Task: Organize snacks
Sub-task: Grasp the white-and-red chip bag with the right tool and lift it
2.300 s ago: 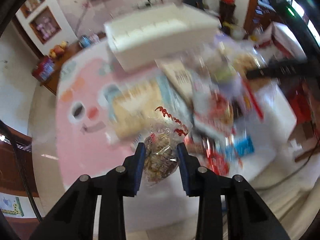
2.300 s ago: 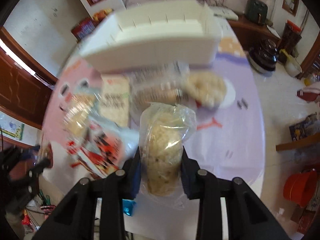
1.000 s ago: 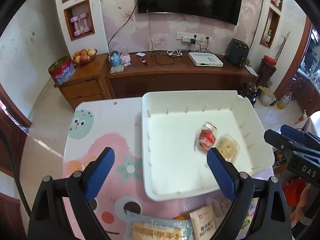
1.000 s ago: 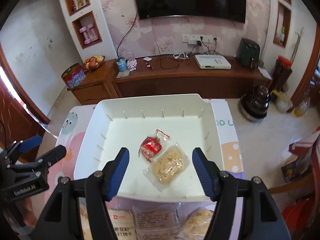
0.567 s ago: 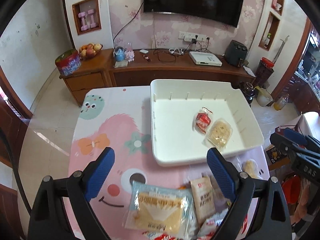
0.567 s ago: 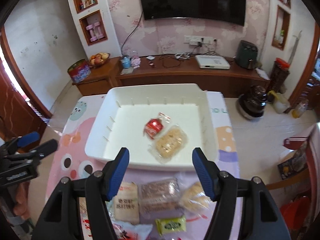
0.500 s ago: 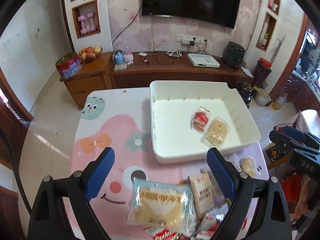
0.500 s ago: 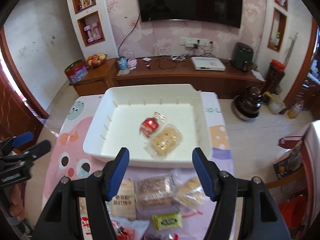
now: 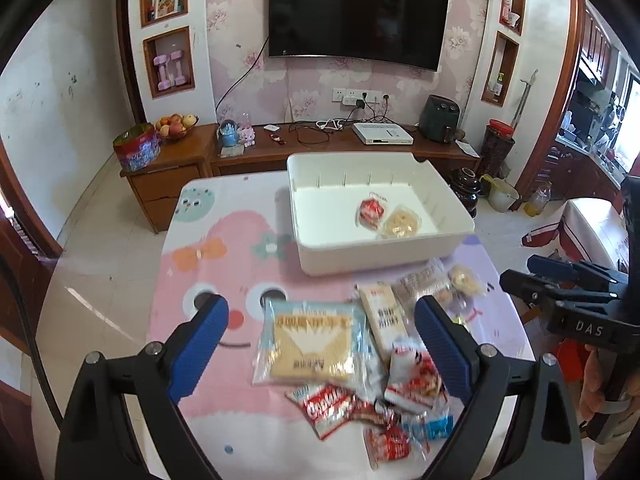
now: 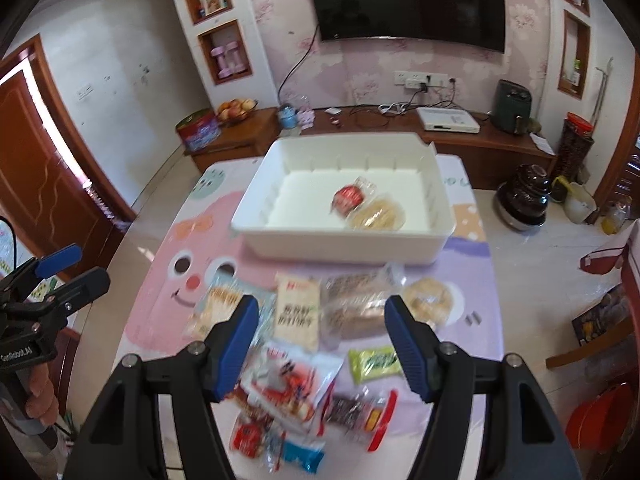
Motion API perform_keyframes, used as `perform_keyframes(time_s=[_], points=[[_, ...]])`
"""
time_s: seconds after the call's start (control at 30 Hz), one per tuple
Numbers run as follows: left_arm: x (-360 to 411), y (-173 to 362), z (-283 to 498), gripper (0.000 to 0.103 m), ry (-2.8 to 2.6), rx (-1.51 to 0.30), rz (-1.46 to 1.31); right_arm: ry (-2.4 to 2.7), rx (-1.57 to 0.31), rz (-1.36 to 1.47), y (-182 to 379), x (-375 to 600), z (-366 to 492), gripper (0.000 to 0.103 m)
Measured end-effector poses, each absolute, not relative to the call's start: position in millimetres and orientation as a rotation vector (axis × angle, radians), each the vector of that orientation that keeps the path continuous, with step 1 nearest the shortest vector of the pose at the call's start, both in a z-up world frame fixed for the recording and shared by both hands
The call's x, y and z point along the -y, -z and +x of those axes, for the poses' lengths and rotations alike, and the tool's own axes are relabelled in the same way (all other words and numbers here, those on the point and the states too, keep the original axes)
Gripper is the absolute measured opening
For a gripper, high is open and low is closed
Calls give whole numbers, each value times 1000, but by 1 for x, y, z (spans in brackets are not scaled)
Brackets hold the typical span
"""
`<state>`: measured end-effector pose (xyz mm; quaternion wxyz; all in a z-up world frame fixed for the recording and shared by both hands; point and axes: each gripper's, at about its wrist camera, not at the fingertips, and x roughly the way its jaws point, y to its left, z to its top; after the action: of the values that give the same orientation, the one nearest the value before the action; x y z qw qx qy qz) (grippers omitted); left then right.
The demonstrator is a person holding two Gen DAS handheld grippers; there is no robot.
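A white bin (image 9: 380, 254) (image 10: 344, 246) stands at the far end of the table and holds a red-wrapped snack (image 9: 370, 210) (image 10: 349, 197) and a pale round snack (image 9: 402, 222) (image 10: 378, 213). A pile of snack packets (image 9: 320, 344) (image 10: 298, 312) lies on the near half of the table. My left gripper (image 9: 320, 346) hangs open above the pile with nothing between its fingers. My right gripper (image 10: 318, 346) also stands open and empty over the pile. Each gripper shows at the edge of the other's view, held by a hand.
The table carries a pink cartoon cloth (image 9: 208, 280). Behind it stands a wooden sideboard (image 9: 320, 148) with a fruit bowl, a tin and small electronics, under a wall television (image 9: 356, 20). A dark pot (image 10: 524, 196) sits on the floor at the right.
Both grippers have drawn back from the bin toward the near end of the table, so the snack pile has come into view beneath them. Both stay open and empty.
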<state>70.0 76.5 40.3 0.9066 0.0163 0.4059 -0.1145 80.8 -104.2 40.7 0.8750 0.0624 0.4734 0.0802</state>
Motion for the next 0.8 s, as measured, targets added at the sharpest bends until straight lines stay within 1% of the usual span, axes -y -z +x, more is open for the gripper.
perform_keyframes(time_s=[0.2,0.43,0.57,0.8], points=[[-90,5,50,94,239,-897,-43,-186,-1027,96,0,86,54,66],[-97,75,61,94,211,-1025,-5,-227,-1204,147,71,72,49,66],[-102,100,73,94,210,-1089,-44,-231,-1266,182,95,69,55,66],[-83,122,84,94,260,-1143,-15,-226,-1322,236,116,68,70,66]])
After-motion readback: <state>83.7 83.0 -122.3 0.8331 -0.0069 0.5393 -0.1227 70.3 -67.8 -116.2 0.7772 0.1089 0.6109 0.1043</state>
